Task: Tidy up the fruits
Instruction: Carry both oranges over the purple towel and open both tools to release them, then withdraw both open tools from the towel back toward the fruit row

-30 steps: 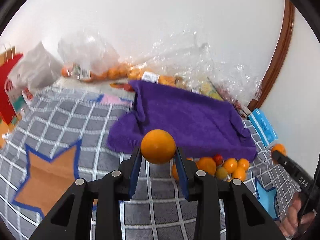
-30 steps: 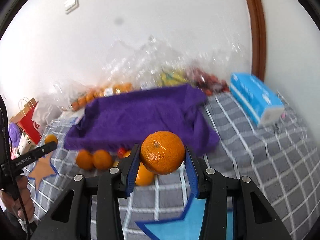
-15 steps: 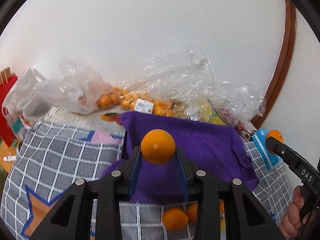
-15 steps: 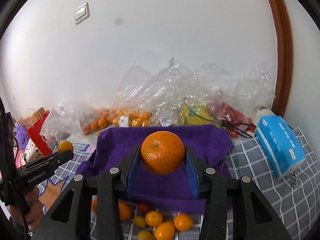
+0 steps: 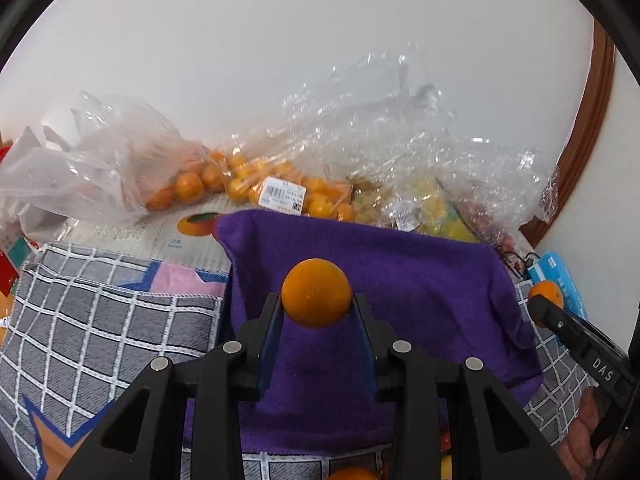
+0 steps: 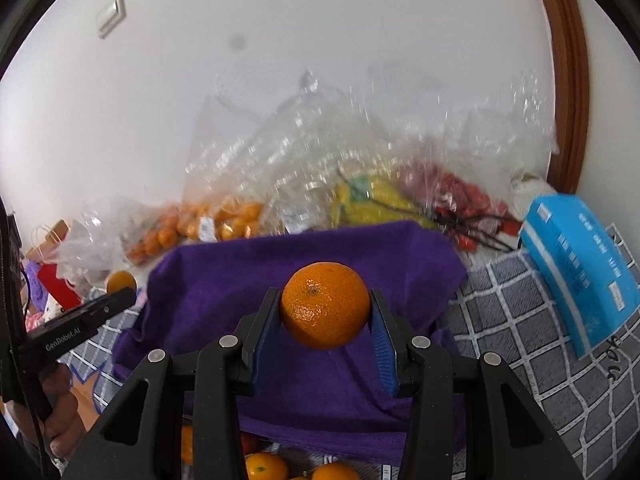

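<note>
Oranges sit pinched at both tips: left tongs (image 5: 316,312) grip one (image 5: 316,293), right tongs (image 6: 325,324) another (image 6: 325,305).

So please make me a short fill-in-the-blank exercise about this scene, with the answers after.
1. Each gripper is shut on an ____ fruit.
2. The towel below both grippers is ____.
3. The box at the right is ____.
4. The bags by the wall are made of clear ____.

Answers: orange; purple; blue; plastic

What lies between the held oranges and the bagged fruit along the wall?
In both wrist views, only the purple towel spreads between each held orange and the bagged fruit.
</note>
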Action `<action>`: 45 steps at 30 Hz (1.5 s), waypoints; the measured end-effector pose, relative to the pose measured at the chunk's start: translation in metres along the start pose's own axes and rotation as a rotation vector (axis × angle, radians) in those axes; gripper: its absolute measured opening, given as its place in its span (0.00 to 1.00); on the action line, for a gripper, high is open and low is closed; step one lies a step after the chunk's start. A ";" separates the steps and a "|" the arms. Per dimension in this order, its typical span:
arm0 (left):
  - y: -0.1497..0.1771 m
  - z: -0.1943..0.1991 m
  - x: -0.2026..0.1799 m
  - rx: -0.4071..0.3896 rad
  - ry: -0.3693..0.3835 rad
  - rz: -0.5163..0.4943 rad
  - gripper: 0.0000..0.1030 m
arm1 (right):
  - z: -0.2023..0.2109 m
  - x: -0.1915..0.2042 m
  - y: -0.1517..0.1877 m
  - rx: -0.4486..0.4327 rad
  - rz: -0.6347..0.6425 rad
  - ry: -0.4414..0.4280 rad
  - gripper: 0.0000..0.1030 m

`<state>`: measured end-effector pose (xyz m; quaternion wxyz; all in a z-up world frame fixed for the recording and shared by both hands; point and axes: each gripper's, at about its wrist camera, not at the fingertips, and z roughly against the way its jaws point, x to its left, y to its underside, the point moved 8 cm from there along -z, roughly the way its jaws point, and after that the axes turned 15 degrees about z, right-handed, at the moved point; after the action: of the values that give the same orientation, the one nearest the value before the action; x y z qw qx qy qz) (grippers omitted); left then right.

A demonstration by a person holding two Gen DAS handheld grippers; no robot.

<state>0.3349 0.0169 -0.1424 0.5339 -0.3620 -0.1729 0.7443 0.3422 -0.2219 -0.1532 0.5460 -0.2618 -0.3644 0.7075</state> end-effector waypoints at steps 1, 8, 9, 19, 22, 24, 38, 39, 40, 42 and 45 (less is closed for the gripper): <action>0.000 -0.004 0.000 0.005 -0.007 -0.004 0.32 | -0.004 0.000 0.002 0.009 0.006 0.005 0.42; 0.014 -0.031 0.002 0.089 -0.041 -0.009 0.32 | -0.023 -0.001 0.018 0.058 0.004 -0.006 0.42; 0.015 -0.033 0.002 0.091 -0.044 -0.011 0.32 | -0.027 -0.001 0.022 0.070 0.002 -0.006 0.42; 0.027 -0.051 0.008 0.141 -0.093 -0.035 0.32 | -0.044 0.004 0.033 0.118 0.022 -0.005 0.42; 0.029 -0.054 0.010 0.152 -0.104 -0.032 0.32 | -0.048 0.005 0.037 0.132 0.028 -0.005 0.42; 0.031 -0.055 0.012 0.162 -0.105 -0.027 0.32 | -0.050 0.005 0.038 0.137 0.031 -0.002 0.42; 0.032 -0.044 0.003 0.164 -0.104 -0.064 0.48 | -0.050 0.010 0.036 0.135 0.062 0.005 0.49; 0.031 -0.038 0.002 0.150 -0.102 -0.069 0.49 | -0.047 0.010 0.034 0.126 0.062 0.007 0.52; 0.031 -0.033 0.001 0.141 -0.104 -0.073 0.49 | -0.044 0.011 0.031 0.110 0.065 0.010 0.53; 0.032 -0.022 0.000 0.127 -0.105 -0.080 0.49 | -0.036 0.012 0.026 0.090 0.073 0.016 0.56; 0.034 -0.005 0.001 0.097 -0.120 -0.079 0.49 | -0.019 0.015 0.018 0.052 0.081 0.036 0.57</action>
<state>0.3158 0.0049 -0.1686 0.5684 -0.2834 -0.1827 0.7505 0.3426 -0.2056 -0.1781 0.5302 -0.2748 -0.3251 0.7333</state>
